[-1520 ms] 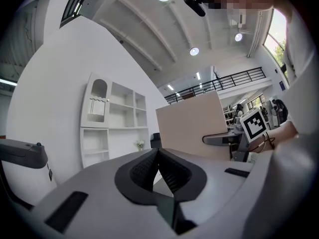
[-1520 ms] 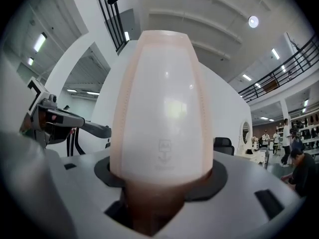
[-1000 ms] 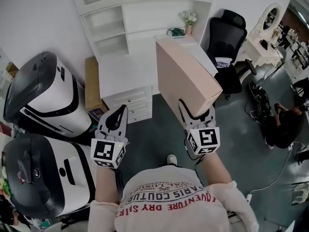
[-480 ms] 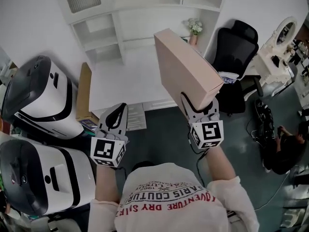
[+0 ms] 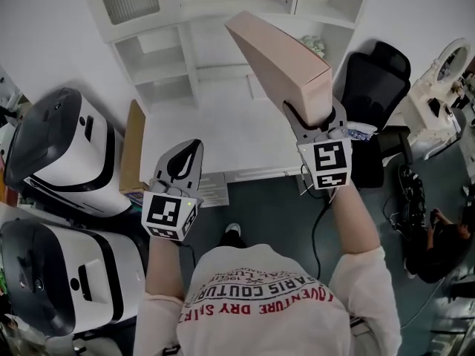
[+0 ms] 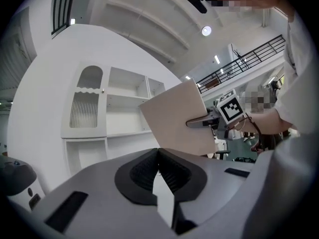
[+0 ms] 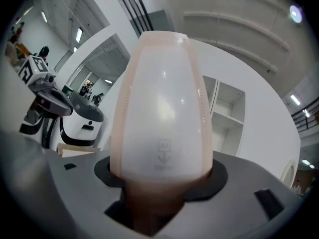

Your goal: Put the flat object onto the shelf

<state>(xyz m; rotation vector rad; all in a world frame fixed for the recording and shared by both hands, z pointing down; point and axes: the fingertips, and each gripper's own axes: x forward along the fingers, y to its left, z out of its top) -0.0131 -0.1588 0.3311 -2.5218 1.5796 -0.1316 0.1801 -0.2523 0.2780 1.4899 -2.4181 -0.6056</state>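
The flat object is a pinkish-beige flat box (image 5: 278, 54), held on edge and tilted, its far end up in front of the white shelf unit (image 5: 163, 58). My right gripper (image 5: 312, 113) is shut on the box's near end. In the right gripper view the box's (image 7: 162, 123) narrow edge fills the gap between the jaws, and the shelf unit's (image 7: 227, 118) compartments show behind it to the right. My left gripper (image 5: 182, 165) hovers lower left over the white desk (image 5: 200, 136), shut and empty. The left gripper view shows the box (image 6: 174, 121) against the shelves (image 6: 124, 113).
Two large white-and-black machines (image 5: 63, 150) (image 5: 67, 273) stand at the left. A cardboard sheet (image 5: 132, 147) leans beside the desk. A black office chair (image 5: 378, 80) is at the right, with a white cabinet (image 5: 445, 73) beyond. A small flower pot (image 5: 315, 44) sits behind the box.
The right gripper has raised the box and carried it forward toward the shelf unit. The left gripper has risen a little. The person has stepped closer to the desk.
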